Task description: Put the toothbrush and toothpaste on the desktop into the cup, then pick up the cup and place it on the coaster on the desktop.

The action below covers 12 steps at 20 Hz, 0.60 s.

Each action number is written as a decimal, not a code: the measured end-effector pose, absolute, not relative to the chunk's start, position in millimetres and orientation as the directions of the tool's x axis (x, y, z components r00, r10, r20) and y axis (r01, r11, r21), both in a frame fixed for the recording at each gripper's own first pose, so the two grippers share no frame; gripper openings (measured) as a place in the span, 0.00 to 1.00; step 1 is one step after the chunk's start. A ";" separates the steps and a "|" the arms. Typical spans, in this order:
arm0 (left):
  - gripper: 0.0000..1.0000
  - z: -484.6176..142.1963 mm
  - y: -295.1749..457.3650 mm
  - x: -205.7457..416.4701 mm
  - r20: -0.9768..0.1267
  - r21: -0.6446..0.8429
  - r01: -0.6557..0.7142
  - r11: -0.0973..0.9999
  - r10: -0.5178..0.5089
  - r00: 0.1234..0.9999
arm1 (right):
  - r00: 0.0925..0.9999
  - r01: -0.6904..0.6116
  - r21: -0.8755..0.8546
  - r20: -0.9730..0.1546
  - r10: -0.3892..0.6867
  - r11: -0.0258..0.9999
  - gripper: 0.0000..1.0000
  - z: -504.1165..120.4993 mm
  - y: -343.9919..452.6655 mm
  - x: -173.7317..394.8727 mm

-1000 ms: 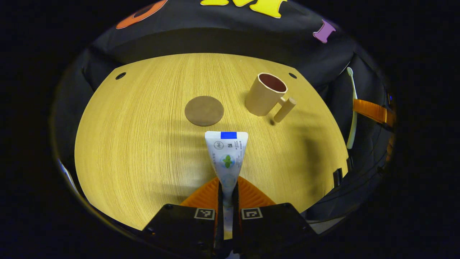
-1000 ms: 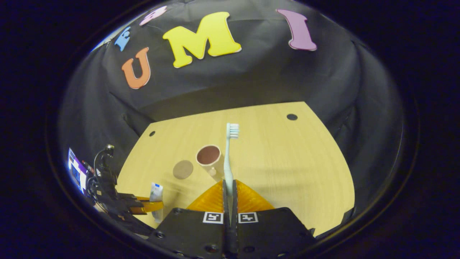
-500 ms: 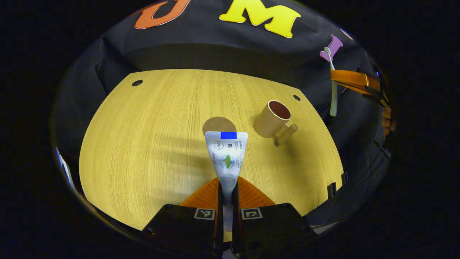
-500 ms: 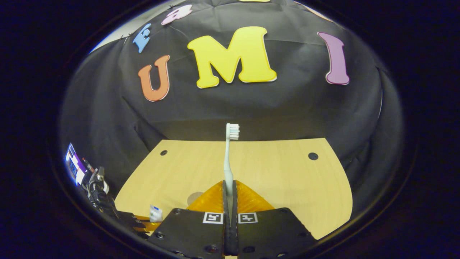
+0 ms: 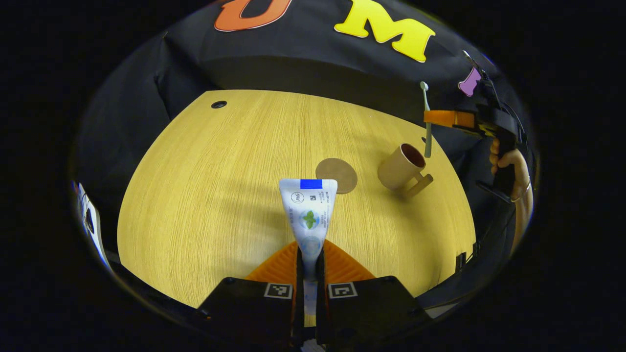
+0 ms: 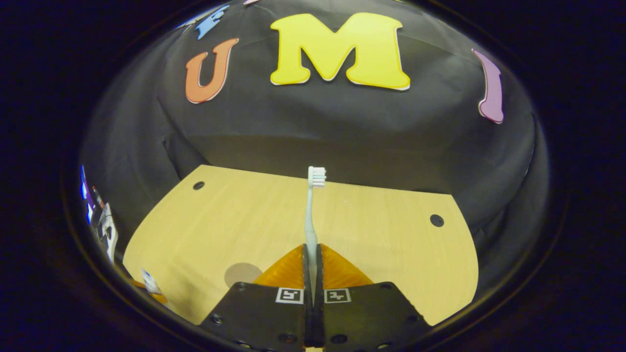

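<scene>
My left gripper (image 5: 308, 256) is shut on the white toothpaste tube (image 5: 308, 210), holding it above the near part of the wooden desktop (image 5: 220, 186). Beyond it lies the round brown coaster (image 5: 336, 175), with the beige cup (image 5: 402, 166) to its right, handle toward me. My right gripper (image 5: 440, 118) hangs over the cup with the pale toothbrush (image 5: 427, 122) upright, its lower end at the cup's rim. In the right gripper view, that gripper (image 6: 312, 254) is shut on the toothbrush (image 6: 311, 210), bristles up, and the coaster (image 6: 241, 274) peeks at lower left.
A hand (image 5: 508, 166) holds the right gripper's handle at the desktop's right edge. Small dark holes (image 5: 218, 104) mark the desktop's far corners. The toothpaste tip (image 6: 149, 282) shows at the far left in the right gripper view.
The right gripper has moved in over the cup with the toothbrush. The left gripper view has swung left, so cup and coaster sit farther right and smaller.
</scene>
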<state>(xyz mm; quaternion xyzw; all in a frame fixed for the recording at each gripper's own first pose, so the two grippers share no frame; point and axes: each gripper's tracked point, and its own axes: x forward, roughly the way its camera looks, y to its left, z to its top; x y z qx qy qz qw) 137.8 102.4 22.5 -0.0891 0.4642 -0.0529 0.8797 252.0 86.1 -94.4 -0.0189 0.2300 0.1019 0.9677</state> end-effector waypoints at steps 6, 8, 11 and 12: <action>0.12 16.9 106.8 140.0 -0.812 -0.210 0.001 0.978 -0.175 0.557 | 0.863 -0.176 0.025 -0.478 0.166 0.984 0.00 -136.7 80.0 258.5; 0.12 17.8 106.0 142.1 -0.812 -0.212 0.001 0.977 -0.177 0.557 | 0.863 -0.163 0.034 -0.480 0.159 0.986 0.00 -145.6 74.9 260.6; 0.12 22.5 106.1 146.4 -0.810 -0.207 0.009 0.978 -0.176 0.560 | 0.870 -0.146 0.056 -0.468 0.155 0.988 0.00 -151.9 70.2 260.0; 0.12 25.0 105.3 147.9 -0.808 -0.205 0.012 0.979 -0.176 0.562 | 0.872 -0.146 0.060 -0.463 0.157 0.987 0.01 -152.2 69.5 259.2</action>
